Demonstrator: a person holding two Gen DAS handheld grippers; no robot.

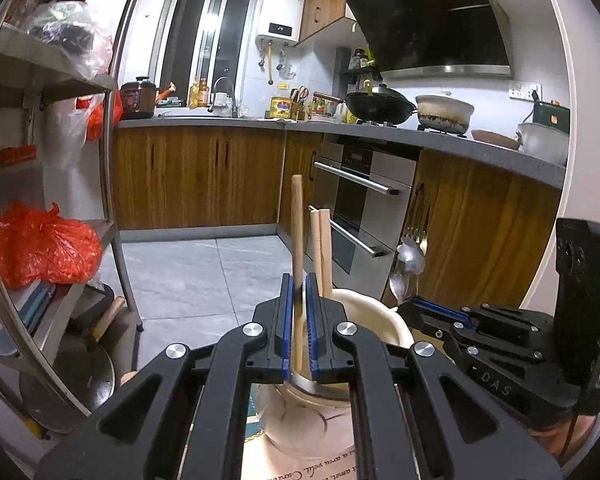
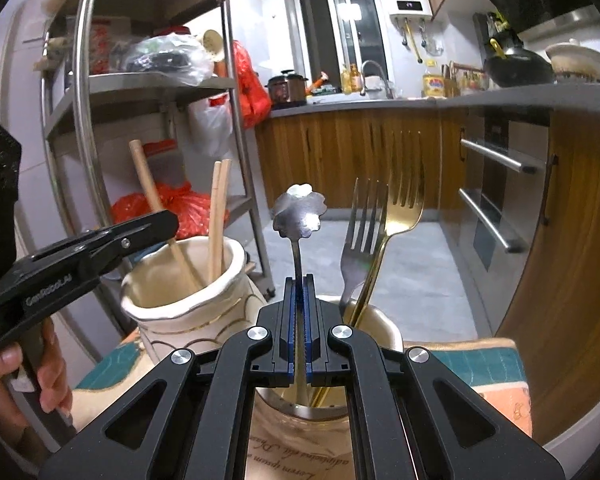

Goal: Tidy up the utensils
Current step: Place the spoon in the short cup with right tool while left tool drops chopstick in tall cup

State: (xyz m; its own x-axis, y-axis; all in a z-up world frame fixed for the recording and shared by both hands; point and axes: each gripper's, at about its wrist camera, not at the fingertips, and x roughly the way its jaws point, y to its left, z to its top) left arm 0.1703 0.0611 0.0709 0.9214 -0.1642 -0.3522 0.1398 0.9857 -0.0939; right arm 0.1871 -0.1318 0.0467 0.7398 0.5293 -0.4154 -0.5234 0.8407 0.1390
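Note:
My left gripper (image 1: 298, 292) is shut on a round wooden stick (image 1: 297, 220) that stands in a cream ceramic vase (image 1: 384, 314), beside two wooden chopsticks (image 1: 322, 248). In the right wrist view the left gripper (image 2: 168, 220) clamps that stick (image 2: 146, 180) above the vase (image 2: 180, 304). My right gripper (image 2: 299, 292) is shut on the stem of a silver spoon with a scalloped bowl (image 2: 300, 208). The spoon stands in a second cream holder (image 2: 386, 322) with a silver fork (image 2: 364, 220) and a gold fork (image 2: 406, 184). A person's hand (image 2: 48, 360) holds the left gripper's handle.
Both holders sit on a teal and orange cloth (image 2: 480, 364). A steel shelf rack (image 2: 80, 120) with orange plastic bags (image 1: 40, 248) stands to the left. Wooden cabinets, a built-in oven (image 1: 360, 208) and a counter with a wok (image 1: 380, 106) lie beyond, across a grey tiled floor (image 1: 204, 272).

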